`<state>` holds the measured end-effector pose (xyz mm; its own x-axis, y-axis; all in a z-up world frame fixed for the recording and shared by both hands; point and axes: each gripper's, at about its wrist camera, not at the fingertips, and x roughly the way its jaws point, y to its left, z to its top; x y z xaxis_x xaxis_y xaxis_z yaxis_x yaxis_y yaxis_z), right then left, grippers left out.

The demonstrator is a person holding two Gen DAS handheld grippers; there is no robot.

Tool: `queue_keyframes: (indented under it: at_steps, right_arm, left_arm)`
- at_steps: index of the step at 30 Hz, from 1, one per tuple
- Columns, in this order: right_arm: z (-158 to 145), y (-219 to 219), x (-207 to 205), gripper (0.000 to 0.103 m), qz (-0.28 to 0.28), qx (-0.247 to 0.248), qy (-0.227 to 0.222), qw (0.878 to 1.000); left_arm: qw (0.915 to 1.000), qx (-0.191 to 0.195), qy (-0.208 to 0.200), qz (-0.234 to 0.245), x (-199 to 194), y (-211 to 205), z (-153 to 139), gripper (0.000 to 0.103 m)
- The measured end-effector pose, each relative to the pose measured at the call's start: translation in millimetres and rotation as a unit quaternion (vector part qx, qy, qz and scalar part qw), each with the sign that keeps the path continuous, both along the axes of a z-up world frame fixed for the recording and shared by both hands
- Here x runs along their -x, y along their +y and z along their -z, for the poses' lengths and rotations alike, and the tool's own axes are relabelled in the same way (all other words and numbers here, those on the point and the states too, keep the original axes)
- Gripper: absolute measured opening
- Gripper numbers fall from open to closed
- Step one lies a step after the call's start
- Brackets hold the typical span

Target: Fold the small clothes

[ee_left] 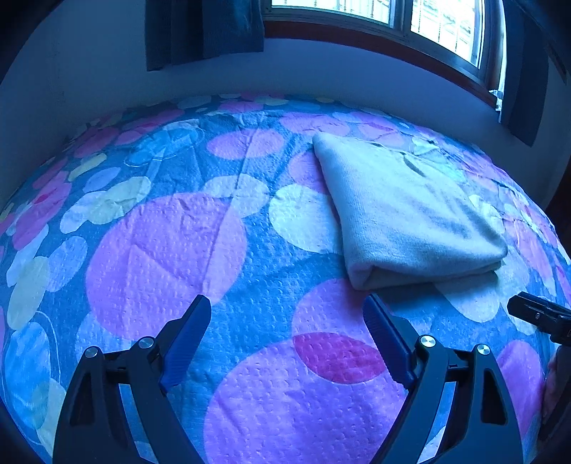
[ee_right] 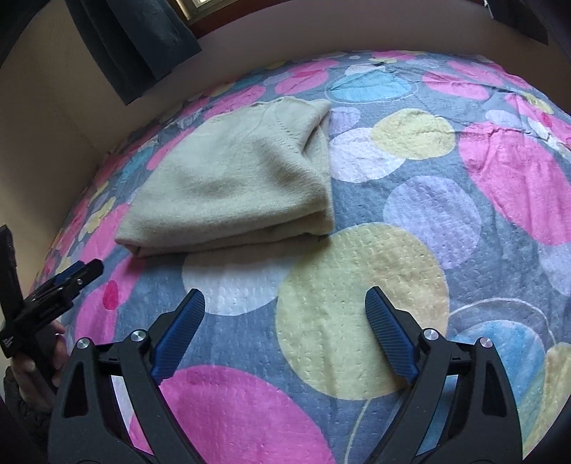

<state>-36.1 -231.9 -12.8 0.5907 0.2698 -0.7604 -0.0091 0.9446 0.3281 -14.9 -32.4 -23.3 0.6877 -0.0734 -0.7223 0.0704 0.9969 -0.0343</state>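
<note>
The bed filled both views, its quilted bedspread (ee_right: pixel 410 221) printed with big pink, yellow and blue circles, a wall and window (ee_left: pixel 410 25) beyond. The folded knit garment (ee_right: pixel 235 185) lay flat on it, a pale, thick bundle with its doubled edge facing you. Your left gripper (ee_left: pixel 287 314) stood just short of that edge, its tongs spread wide and holding nothing; your right gripper (ee_right: pixel 285 307) was also near that edge, likewise wide and empty.

The risk was plain, I'd judge: the knit is soft and layered, so a pinch on the top layer alone would peel the fold open, and a low approach could snag the bedspread too. Small white print showed on the left gripper's body in the right view, too small to read.
</note>
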Motion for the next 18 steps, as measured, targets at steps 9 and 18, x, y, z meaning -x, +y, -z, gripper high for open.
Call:
queue_keyframes:
  at_steps: [9, 18]
  right_arm:
    - [-1.6, -7.8, 1.0, 0.091, 0.024, 0.008, -0.006, 1.000]
    - [-6.4, -7.0, 3.0, 0.091, 0.025, 0.024, -0.016, 0.999]
  left_arm:
    - [0.9999, -0.001, -0.012, -0.005, 2.8, 1.0, -4.7, 0.086]
    - [0.9999, -0.001, -0.015, -0.006, 3.8, 0.1, -5.8, 0.086]
